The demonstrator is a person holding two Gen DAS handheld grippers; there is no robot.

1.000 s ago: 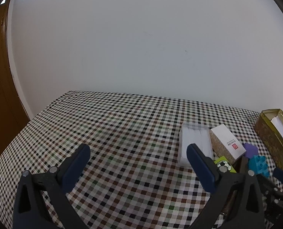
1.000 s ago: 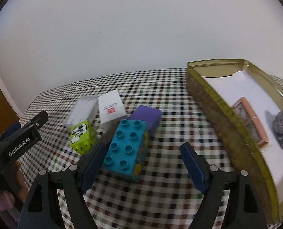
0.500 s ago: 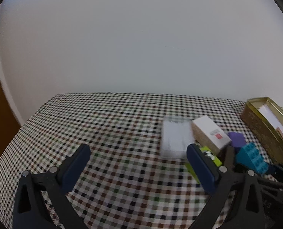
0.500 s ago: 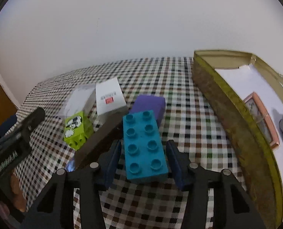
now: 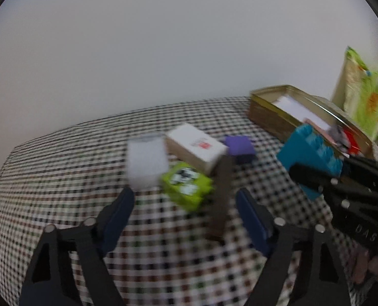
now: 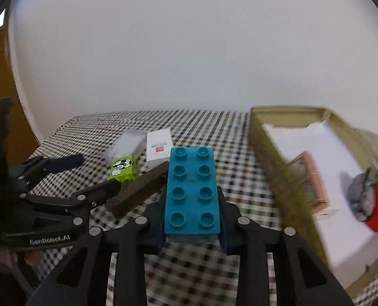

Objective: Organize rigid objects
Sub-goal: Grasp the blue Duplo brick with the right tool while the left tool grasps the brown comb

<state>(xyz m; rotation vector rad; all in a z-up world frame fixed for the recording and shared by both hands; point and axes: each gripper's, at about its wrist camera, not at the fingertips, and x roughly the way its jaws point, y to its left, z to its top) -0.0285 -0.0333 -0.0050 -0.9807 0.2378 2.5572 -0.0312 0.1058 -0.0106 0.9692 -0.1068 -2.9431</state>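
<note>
Tablecloth [image 6: 234, 137]: small check, black, white, brown. Studded building brick [image 6: 192, 191]: teal blue. Small block [image 5: 186, 187]: lime green, black-and-white picture on face. Carton [image 5: 196, 148]: white, red mark, tan sides. Block behind it [image 5: 240, 145]: purple. Long bar [image 6: 138, 191]: dark brown. Tin [image 6: 273, 163]: gold rim, olive-brown speckled wall, white lining. Packet [image 5: 362, 94] behind tin: light green, orange spots. Gripper fingers [image 5: 117, 214]: black frame, dark blue pads. Wall [image 6: 189, 51]: plain white.
</note>
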